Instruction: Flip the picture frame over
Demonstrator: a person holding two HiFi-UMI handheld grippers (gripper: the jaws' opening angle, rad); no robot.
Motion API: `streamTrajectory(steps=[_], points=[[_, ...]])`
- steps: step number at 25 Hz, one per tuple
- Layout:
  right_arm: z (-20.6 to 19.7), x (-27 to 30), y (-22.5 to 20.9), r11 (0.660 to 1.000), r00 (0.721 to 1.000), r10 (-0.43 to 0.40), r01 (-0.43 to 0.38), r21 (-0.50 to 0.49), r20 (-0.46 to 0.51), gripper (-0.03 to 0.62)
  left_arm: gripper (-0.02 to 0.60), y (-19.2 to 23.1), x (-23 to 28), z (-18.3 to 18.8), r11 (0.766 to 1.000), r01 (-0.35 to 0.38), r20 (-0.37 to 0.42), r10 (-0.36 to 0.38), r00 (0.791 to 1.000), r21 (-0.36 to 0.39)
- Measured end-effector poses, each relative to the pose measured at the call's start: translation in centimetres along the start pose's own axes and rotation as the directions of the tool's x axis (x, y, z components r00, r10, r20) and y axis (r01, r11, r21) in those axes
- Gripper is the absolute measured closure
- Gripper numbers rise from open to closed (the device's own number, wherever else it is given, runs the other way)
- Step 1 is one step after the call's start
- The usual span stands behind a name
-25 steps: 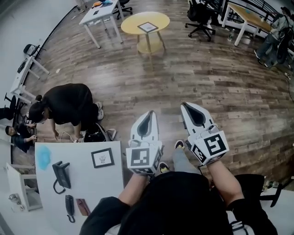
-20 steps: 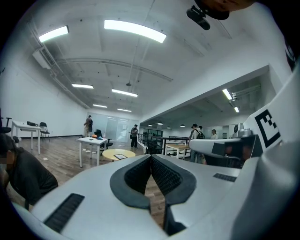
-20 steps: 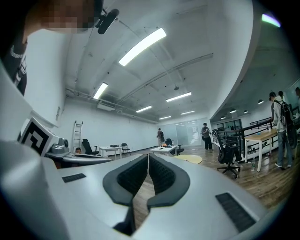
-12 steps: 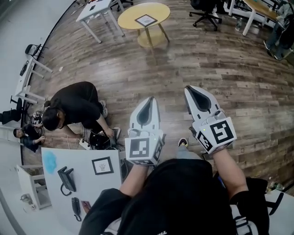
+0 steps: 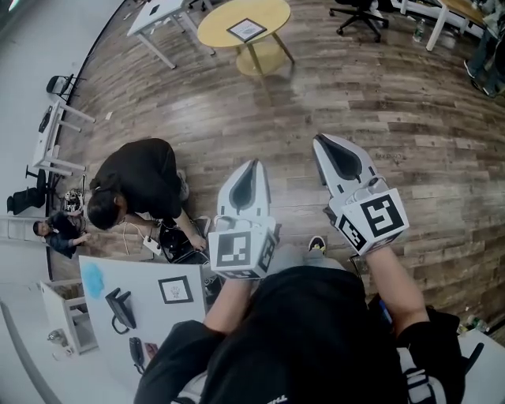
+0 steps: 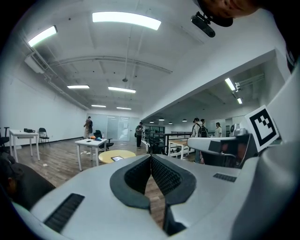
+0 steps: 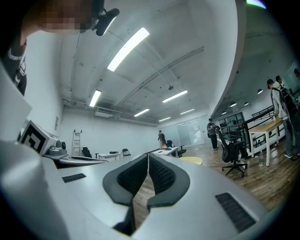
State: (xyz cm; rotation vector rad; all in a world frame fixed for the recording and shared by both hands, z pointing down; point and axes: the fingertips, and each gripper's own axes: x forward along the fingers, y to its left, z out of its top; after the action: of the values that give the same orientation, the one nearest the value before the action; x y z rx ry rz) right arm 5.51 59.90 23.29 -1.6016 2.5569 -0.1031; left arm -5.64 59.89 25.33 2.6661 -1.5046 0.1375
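A: Tongs, state?

B: Left gripper (image 5: 252, 166) (image 6: 151, 157): dark ribbed pads pressed together at the tips, nothing between them. Right gripper (image 5: 322, 144) (image 7: 148, 155): the same, tips meeting, empty. Both are held out over the brown wood-plank floor (image 5: 410, 118), to the right of the white rectangular table (image 5: 142, 280).

A: Frame, location?

B: The small black-edged picture frame (image 5: 175, 289) lies flat on the white table, towards its far edge and well apart from both grippers. It seems picture side up, since a pale sheet with a dark mark shows, but it is too small to be sure. A second dark-framed square (image 5: 246, 30) lies on a round yellow table (image 5: 213, 24), far beyond the white table.

A: Anything else at the white table?

B: A black handset (image 5: 118, 308) lies just left of the frame, with a light blue patch (image 5: 93, 278) beyond it. A person in a black top (image 5: 138, 181) crouches on the floor just beyond the table's far edge.
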Motion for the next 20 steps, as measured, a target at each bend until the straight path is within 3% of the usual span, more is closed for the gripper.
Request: streamTrajectory(steps=[10, 14, 20], points=[[-0.9, 4.2, -3.1, 1.0, 1.0, -0.008, 0.008, 0.013, -0.017, 0.572, 0.558, 0.8, 5.1, 0.0, 0.999, 0.027, -0.026, -0.027, 0.999, 0.018], [-1.9, 8.0, -4.1, 1.0, 0.999, -0.007, 0.007, -0.001, -0.051, 0.572, 0.558, 4.0, 8.1, -0.5, 1.0, 0.012, -0.041, -0.012, 0.999, -0.003], [-2.4, 16.4, -5.8, 0.999, 0.997, -0.007, 0.005, -0.036, -0.078, 0.572, 0.558, 9.8, 13.8, -0.6, 0.999, 0.045, -0.011, -0.045, 0.999, -0.02]])
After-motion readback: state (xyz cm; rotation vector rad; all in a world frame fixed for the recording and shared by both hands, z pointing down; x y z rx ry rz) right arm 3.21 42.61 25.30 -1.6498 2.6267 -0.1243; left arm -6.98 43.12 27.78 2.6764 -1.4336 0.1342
